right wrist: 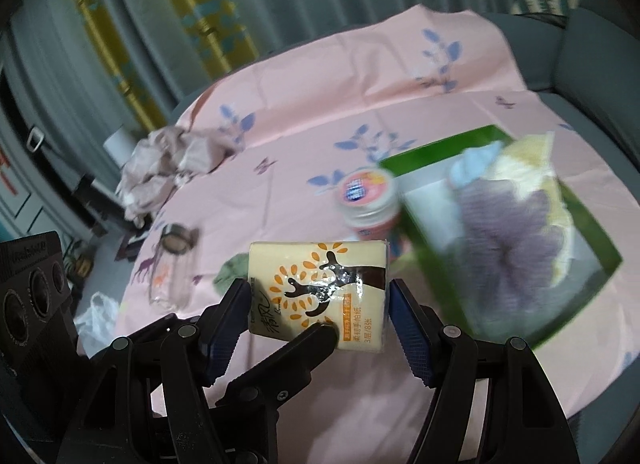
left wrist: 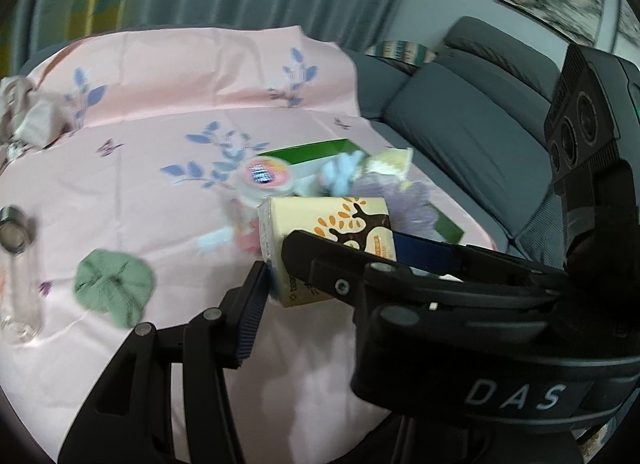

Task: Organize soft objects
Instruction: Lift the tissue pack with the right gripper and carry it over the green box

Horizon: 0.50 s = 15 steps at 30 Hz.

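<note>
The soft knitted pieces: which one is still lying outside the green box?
The green knitted piece, alone on the pink cloth. The purple one and the light blue one lie in the green box.

Pink leaf-print cloth carries green box, jar, green scrunchie, glass bottle.

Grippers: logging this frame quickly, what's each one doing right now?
Left gripper: shut on the tissue pack.
Right gripper: shut on the same tissue pack, across its sides.

Both tongs clamped — angled down
</note>
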Available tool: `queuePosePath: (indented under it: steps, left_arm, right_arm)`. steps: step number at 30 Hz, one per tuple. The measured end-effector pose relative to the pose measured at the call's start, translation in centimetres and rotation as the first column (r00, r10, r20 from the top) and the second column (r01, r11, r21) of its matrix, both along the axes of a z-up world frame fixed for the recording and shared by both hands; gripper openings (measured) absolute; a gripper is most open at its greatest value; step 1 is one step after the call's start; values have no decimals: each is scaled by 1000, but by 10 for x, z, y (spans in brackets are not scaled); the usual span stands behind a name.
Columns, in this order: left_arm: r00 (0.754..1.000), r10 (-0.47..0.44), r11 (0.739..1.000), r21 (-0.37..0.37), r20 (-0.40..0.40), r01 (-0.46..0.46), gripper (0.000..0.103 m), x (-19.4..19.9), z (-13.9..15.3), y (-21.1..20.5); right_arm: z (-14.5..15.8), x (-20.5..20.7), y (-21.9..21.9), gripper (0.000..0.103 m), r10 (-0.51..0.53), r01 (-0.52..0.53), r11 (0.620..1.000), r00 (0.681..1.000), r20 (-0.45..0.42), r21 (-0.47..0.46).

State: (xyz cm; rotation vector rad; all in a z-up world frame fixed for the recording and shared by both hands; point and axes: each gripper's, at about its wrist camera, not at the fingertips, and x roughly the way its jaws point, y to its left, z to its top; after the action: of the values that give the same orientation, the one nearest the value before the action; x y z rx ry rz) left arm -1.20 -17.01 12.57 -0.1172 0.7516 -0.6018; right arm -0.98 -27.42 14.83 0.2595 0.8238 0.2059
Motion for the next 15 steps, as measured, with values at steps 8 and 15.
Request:
queuePosePath:
  steps: [8,15]
  left_arm:
    - [994,-113,994,10,3,113,47,17,-3,-52]
    - [984,-159,987,-4,-81,160,47,47,-19,-92]
  right_arm:
    - [-5,1,-54,73,-126,126,991,992,2,33]
    - [-18,23,-91,73,-191,192,981,980,-53,20]
